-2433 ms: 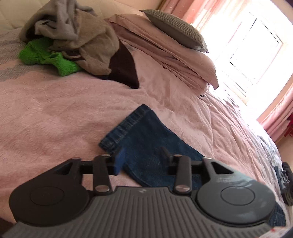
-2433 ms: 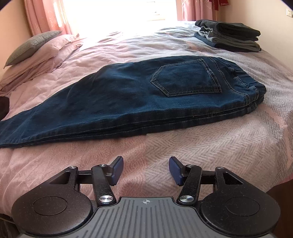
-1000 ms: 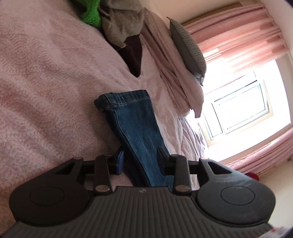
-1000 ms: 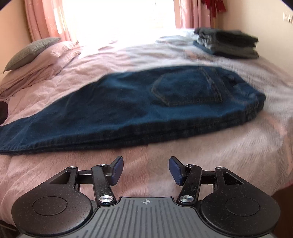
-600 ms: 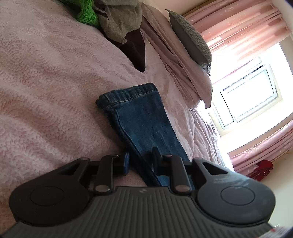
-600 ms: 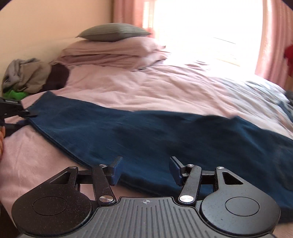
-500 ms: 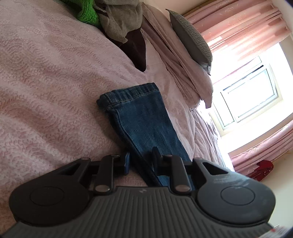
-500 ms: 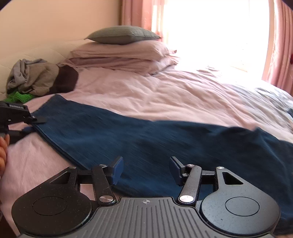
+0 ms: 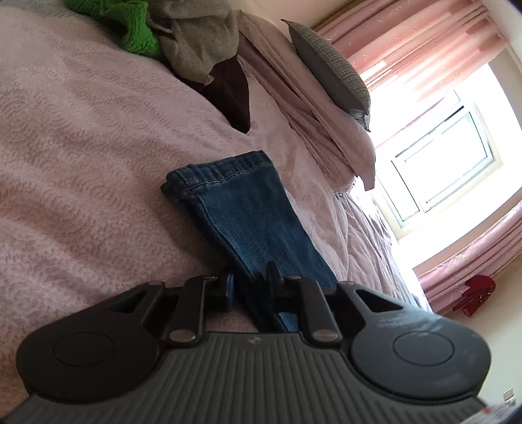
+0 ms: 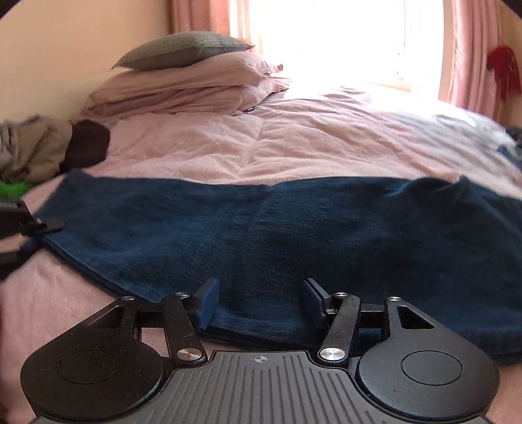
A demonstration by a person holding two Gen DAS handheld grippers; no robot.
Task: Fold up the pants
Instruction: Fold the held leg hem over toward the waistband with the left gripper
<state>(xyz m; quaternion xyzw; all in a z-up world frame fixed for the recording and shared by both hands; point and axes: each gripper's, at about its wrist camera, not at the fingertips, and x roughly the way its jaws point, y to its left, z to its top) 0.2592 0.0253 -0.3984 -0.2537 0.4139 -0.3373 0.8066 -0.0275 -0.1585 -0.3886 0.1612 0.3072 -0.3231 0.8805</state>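
Note:
Dark blue jeans (image 10: 261,228) lie folded lengthwise across the pink bedspread (image 10: 261,146). In the left wrist view the leg end with its stitched hem (image 9: 222,176) points away from me. My left gripper (image 9: 250,283) is shut on the near edge of that jeans leg (image 9: 248,221), a short way back from the hem. The same left gripper (image 10: 29,225) shows at the far left of the right wrist view, at the leg's corner. My right gripper (image 10: 257,300) is open, its fingertips just over the near edge of the jeans at mid-length, with denim lying between the two fingers.
A pile of grey and brown clothes (image 9: 195,49) with a green knit (image 9: 130,29) sits beyond the hem. Pink pillows (image 10: 182,84) and a grey cushion (image 10: 182,49) lie at the headboard. A bright window (image 9: 440,156) with pink curtains stands behind the bed.
My left gripper closed on the jeans leg edge near the hem. My right gripper swung from the waist end toward the legs and moved in over the near edge.

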